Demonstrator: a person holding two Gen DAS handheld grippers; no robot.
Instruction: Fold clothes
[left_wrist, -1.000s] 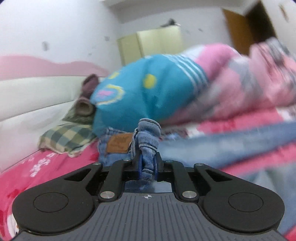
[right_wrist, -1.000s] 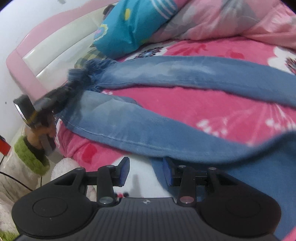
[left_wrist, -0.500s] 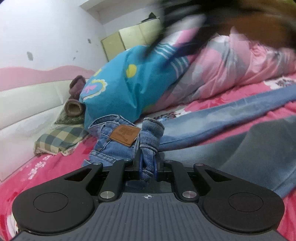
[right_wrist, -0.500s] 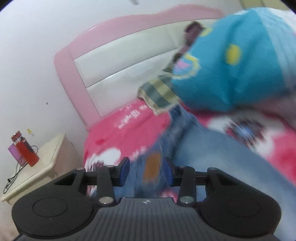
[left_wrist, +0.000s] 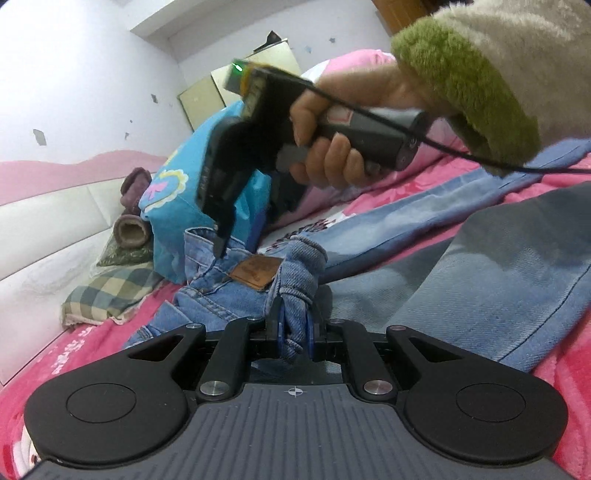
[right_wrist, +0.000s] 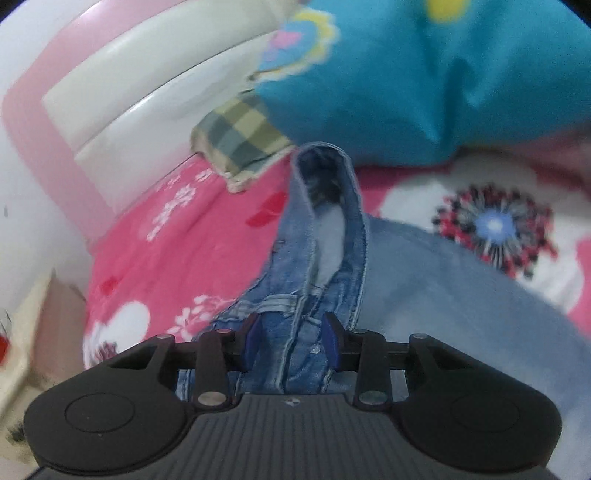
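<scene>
Light blue jeans (left_wrist: 480, 273) lie spread across the pink bed, their waistband with a brown leather patch (left_wrist: 255, 271) bunched near the pillows. My left gripper (left_wrist: 294, 332) is shut on a fold of the waistband. In the left wrist view a hand holds my right gripper (left_wrist: 238, 245) just beyond, its fingers pointing down onto the far part of the waistband. In the right wrist view the right gripper (right_wrist: 291, 339) has the jeans' waistband (right_wrist: 325, 229) between its jaws, which are closing; the pads do not clearly press the denim.
A blue cartoon-print pillow (left_wrist: 177, 206) and a checked cloth (left_wrist: 103, 299) lie by the pink and white headboard (right_wrist: 122, 92). A pink quilt is heaped behind. The bed sheet (right_wrist: 177, 236) is pink with flowers. A bedside stand (right_wrist: 33, 332) sits left of the bed.
The right gripper swept from the bed's edge to the waistband near the pillows and now straddles it, appearing in the left wrist view. The left gripper dropped slightly, still holding the denim.
</scene>
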